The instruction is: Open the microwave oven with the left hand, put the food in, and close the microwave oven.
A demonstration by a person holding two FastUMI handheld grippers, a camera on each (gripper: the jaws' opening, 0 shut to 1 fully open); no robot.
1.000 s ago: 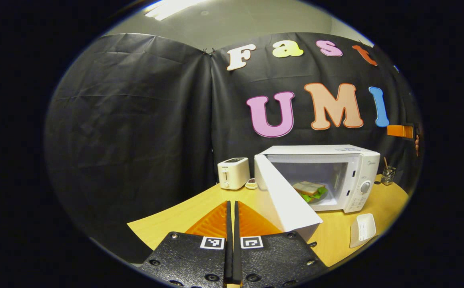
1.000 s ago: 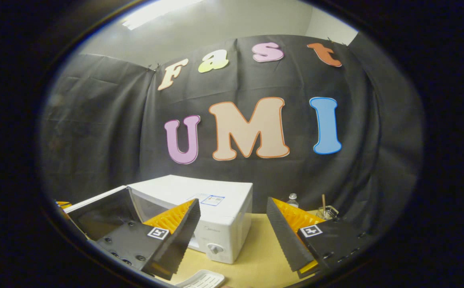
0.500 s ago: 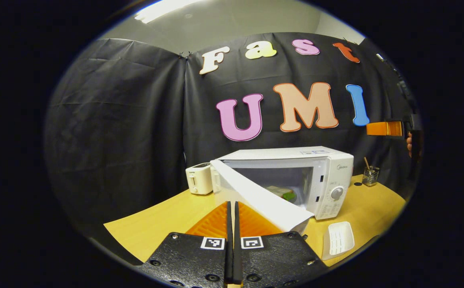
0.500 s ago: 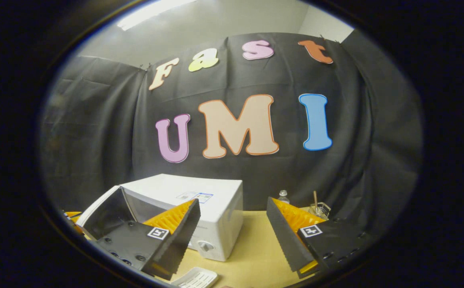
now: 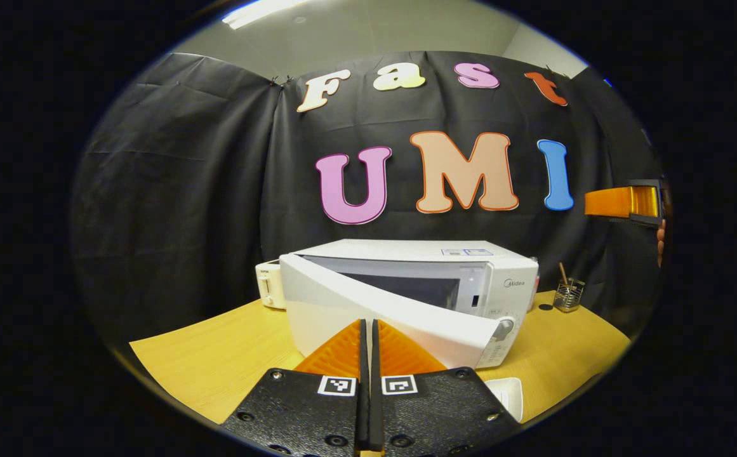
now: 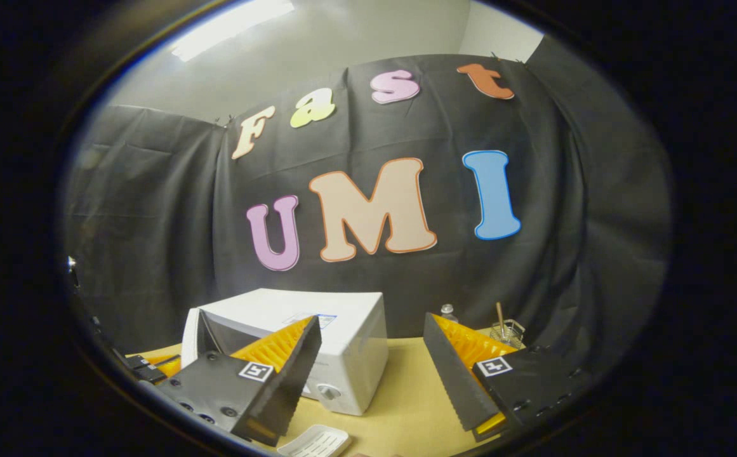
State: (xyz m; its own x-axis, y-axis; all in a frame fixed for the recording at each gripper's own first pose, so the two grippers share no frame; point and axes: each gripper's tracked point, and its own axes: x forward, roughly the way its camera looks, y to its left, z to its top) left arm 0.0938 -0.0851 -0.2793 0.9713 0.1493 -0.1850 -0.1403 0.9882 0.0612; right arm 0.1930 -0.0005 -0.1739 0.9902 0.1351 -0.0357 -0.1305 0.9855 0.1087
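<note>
I'm on the last step, closing the microwave (image 5: 431, 279): my left gripper (image 5: 368, 336), fingers pressed together and holding nothing, sits against the outer face of the door (image 5: 368, 311), which hangs only slightly ajar. A second ago that door stood wide open and I could see the sandwich on the turntable inside; now the door hides it, so I judge the food is in the cavity. Next I need a steady forward push until the latch side meets the control panel (image 5: 504, 317). My right gripper (image 6: 371, 368) hovers above and right of the microwave, fingers spread, empty.
</note>
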